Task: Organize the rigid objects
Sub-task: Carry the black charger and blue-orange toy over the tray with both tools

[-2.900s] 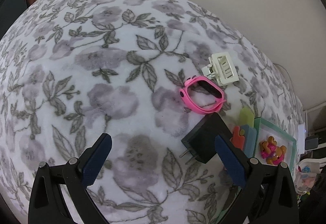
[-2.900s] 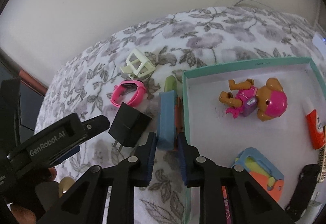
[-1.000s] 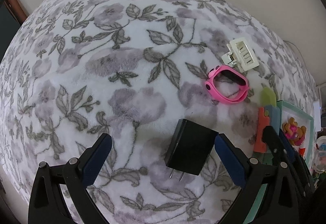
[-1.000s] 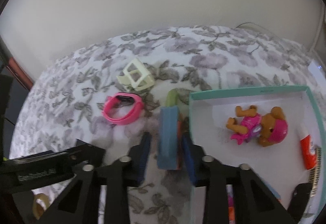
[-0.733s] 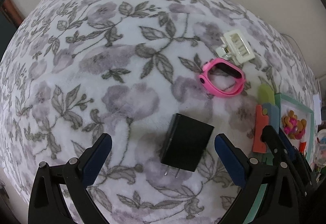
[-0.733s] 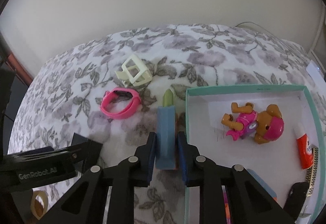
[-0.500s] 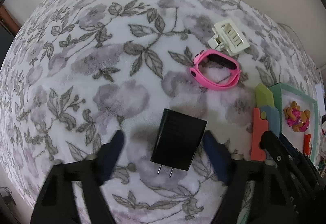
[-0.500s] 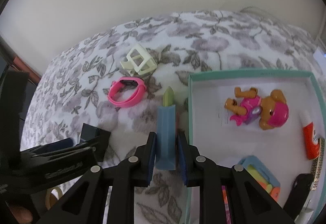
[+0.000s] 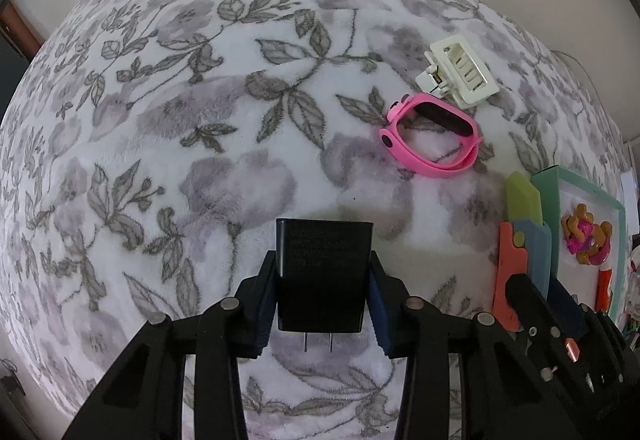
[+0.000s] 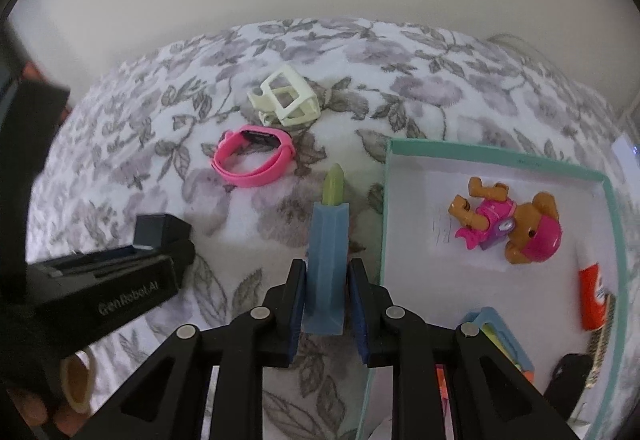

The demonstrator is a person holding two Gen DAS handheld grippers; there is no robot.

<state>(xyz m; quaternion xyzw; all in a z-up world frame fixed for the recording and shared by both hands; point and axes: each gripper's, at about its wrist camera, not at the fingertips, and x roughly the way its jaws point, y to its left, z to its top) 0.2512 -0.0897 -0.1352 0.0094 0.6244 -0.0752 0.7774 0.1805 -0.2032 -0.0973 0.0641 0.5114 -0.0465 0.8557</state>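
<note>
A black plug-in charger (image 9: pixel 324 260) lies on the flowered blanket with its prongs toward the camera. My left gripper (image 9: pixel 322 268) straddles it from above; its jaws are closing and the blue pads touch the charger's two sides. From the right wrist view the left gripper (image 10: pixel 120 272) is at the left with the charger (image 10: pixel 160 228) sticking out of it. My right gripper (image 10: pixel 327 272) is shut on a blue flat block (image 10: pixel 330 240) with a green tip (image 10: pixel 335 183), held on edge just left of the teal box (image 10: pixel 500 155).
A pink watch band (image 9: pixel 432 139) and a cream hair claw (image 9: pixel 460 77) lie beyond the charger. An orange piece (image 9: pixel 506 272) stands beside the blue block. The box holds a toy dog (image 10: pixel 512 232), a glue stick (image 10: pixel 594 296) and other items. A tape roll (image 10: pixel 76 380) sits at lower left.
The left gripper came down over the charger and its jaws narrowed from wide apart to the charger's sides. The right gripper stayed shut on the blue block and rolled a little.
</note>
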